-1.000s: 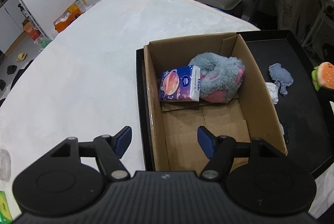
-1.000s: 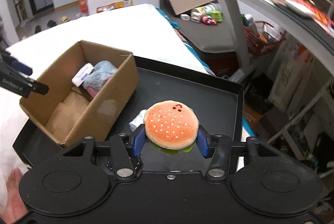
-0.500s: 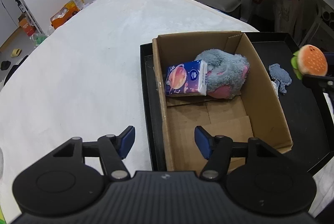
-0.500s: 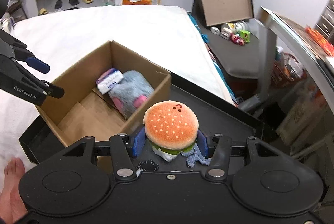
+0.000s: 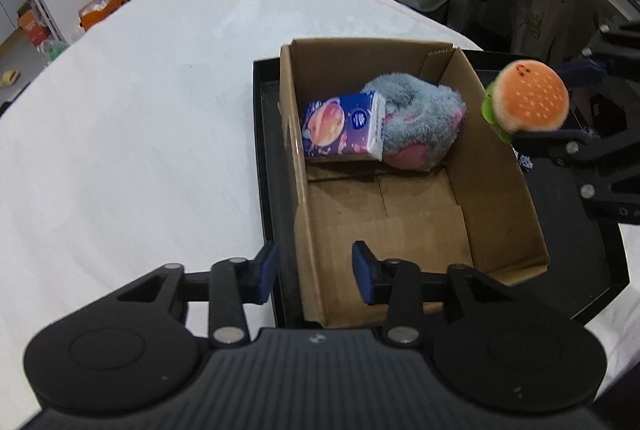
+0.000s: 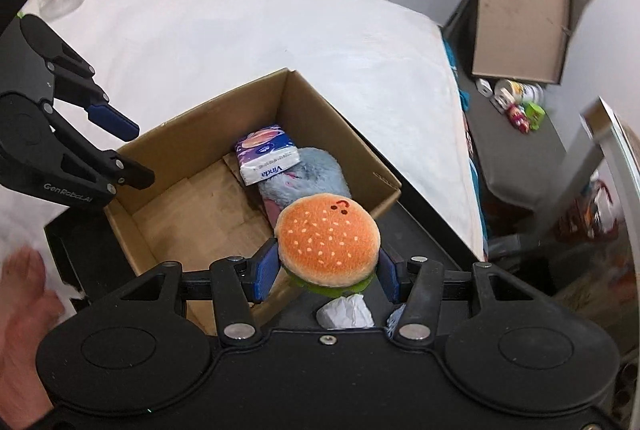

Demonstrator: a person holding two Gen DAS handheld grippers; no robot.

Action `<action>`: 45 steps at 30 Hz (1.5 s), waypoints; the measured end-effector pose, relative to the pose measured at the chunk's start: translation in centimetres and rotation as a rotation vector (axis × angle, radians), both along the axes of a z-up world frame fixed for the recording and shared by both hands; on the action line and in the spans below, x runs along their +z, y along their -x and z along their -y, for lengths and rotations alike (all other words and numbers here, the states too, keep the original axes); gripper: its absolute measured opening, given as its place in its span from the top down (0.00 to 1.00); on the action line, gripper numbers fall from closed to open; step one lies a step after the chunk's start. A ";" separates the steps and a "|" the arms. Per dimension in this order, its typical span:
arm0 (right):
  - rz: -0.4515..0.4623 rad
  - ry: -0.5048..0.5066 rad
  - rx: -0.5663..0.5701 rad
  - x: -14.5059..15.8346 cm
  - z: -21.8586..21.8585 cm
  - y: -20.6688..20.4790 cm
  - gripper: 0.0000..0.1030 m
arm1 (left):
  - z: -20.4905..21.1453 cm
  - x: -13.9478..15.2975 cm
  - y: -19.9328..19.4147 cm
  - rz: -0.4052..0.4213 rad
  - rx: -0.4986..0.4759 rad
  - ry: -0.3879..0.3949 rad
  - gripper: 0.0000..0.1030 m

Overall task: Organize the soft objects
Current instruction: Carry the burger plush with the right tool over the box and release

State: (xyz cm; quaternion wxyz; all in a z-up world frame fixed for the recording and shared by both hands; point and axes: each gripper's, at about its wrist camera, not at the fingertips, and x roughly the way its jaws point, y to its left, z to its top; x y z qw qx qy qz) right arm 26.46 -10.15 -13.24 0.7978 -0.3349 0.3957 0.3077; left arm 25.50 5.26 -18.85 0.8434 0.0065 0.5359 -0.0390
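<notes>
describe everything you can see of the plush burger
The plush burger is a small round soft toy: orange-tan bun top stitched with pale seed marks and a little dark squiggle near one edge, a green lettuce frill beneath. It is clamped at its sides between the blue pads of the right claw, held in the air at the cardboard box's side wall, bun top facing the right wrist camera. Nothing but the pads appears to touch it.

"Vinda" on the tissue pack (image 6: pixel 267 161); "GenRobot.AI" on the left tongs (image 6: pixel 132 153).
</notes>
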 end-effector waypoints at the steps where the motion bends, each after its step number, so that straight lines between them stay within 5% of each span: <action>1: -0.001 0.009 0.008 -0.1 -0.3 -0.1 0.51 | -0.1 0.0 0.0 -0.003 0.001 0.006 0.72; 8: -0.024 0.042 0.076 -0.5 -2.5 -0.4 0.51 | -1.1 -0.7 -0.1 -0.026 0.024 0.044 0.86; 34: -0.113 0.044 0.236 -5.7 -7.9 -0.5 0.50 | -2.1 -2.2 -0.4 -0.071 0.046 0.103 0.86; 38: -0.093 0.055 0.261 -6.3 -8.3 -0.1 0.41 | -2.1 -2.3 -0.6 -0.078 0.052 0.106 0.86; 45: -0.087 0.062 0.240 -6.0 -7.5 0.0 0.38 | -2.1 -2.4 -0.7 -0.086 0.059 0.103 0.86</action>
